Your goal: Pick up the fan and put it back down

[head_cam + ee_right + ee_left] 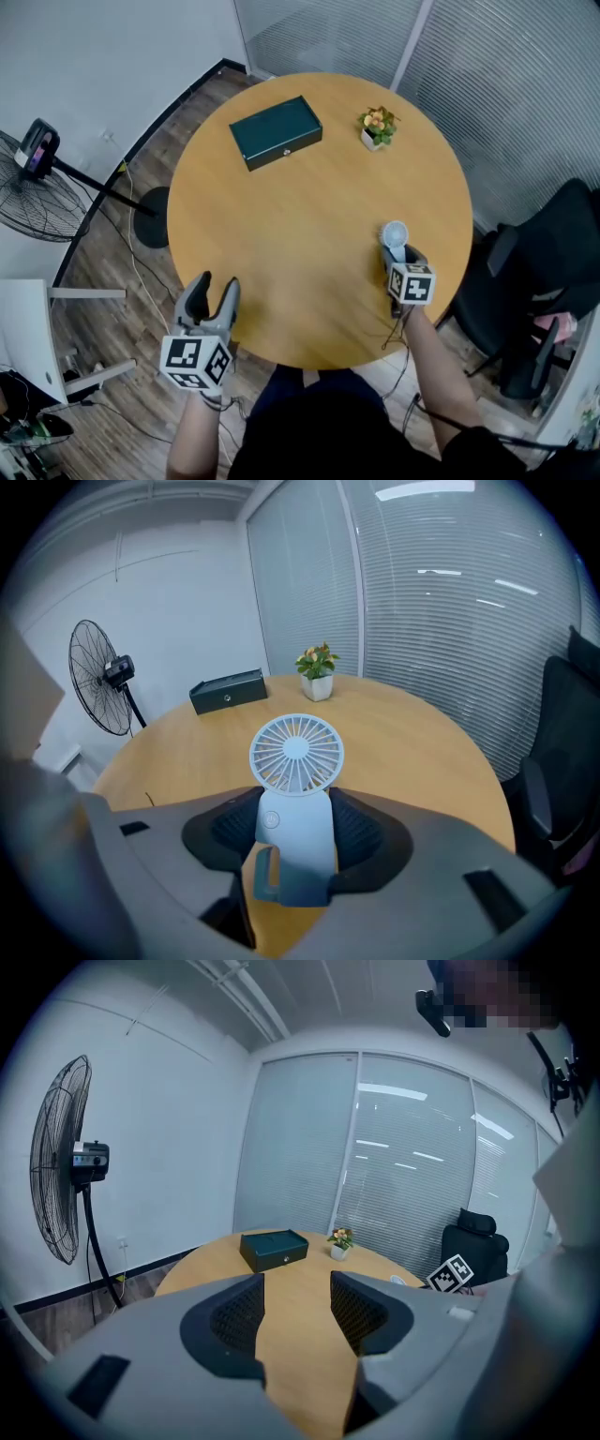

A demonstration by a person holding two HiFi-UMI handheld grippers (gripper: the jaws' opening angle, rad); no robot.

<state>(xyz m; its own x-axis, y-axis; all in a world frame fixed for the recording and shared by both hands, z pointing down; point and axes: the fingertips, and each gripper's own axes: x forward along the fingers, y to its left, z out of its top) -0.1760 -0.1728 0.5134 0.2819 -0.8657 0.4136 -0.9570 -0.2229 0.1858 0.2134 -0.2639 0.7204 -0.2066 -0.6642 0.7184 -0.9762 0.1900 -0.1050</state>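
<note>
Two tongs: left tongs [295, 1288] released, nothing between the pads, beside the table's [309, 234] near edge.
Right tongs [298, 822]: clenched on the fan [296, 752], pads pressing its handle.
Fan: small, white, upright, over the table's near right part, well apart from the dark green box [276, 131].

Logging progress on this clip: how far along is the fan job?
Done: the right gripper clamps the small fan by its handle. In hand: the lift; I cannot tell if it is clear of the table. Left: setting it back down, releasing. The left gripper is open, empty.
</note>
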